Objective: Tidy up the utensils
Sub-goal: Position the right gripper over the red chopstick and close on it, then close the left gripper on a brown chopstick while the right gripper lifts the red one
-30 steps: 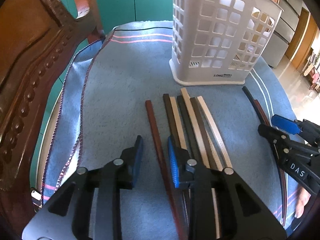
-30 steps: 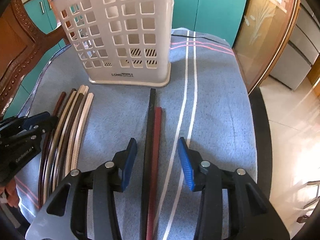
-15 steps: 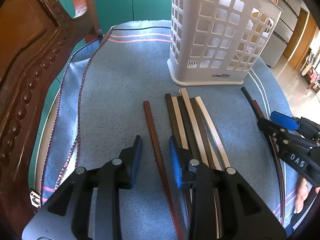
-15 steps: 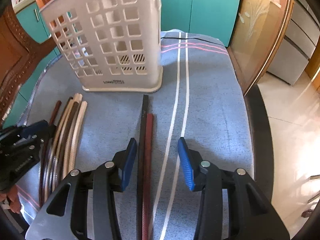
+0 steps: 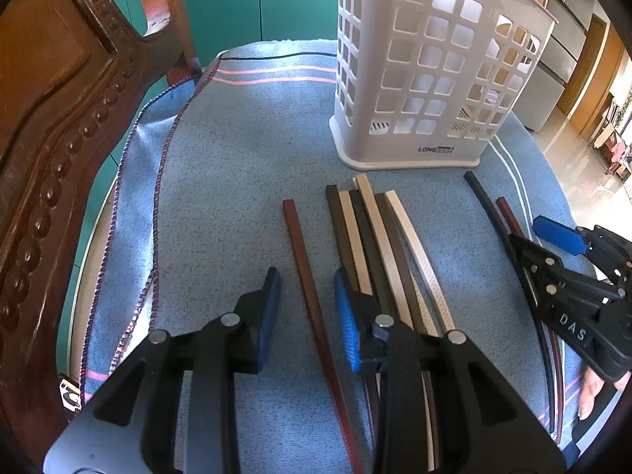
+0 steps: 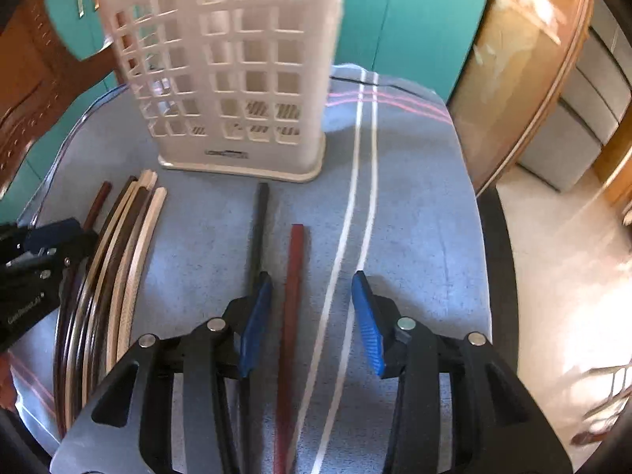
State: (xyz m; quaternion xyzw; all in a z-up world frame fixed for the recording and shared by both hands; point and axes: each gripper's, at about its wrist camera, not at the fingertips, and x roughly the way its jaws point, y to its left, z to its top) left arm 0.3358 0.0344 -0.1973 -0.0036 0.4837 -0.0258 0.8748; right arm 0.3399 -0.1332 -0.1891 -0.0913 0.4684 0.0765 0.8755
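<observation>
A white lattice utensil basket (image 5: 430,75) stands upright on the blue cloth, also in the right wrist view (image 6: 237,79). My left gripper (image 5: 306,282) is open, its jaws on either side of a single reddish-brown chopstick (image 5: 304,260) lying on the cloth. A bundle of dark and cream chopsticks (image 5: 379,245) lies just right of it. My right gripper (image 6: 312,292) is open, low over a red chopstick (image 6: 292,288), with a black chopstick (image 6: 256,233) under its left finger. The right gripper also shows in the left wrist view (image 5: 561,237).
A carved wooden chair back (image 5: 47,150) rises along the left. The blue striped cloth (image 5: 237,150) covers a small round table; its edge drops to the floor on the right (image 6: 497,276). Teal cabinets (image 6: 426,27) stand behind.
Both grippers have drawn back a little from the basket. The right gripper has shifted right, so the red chopstick now lies between its jaws and the black one under its left finger.
</observation>
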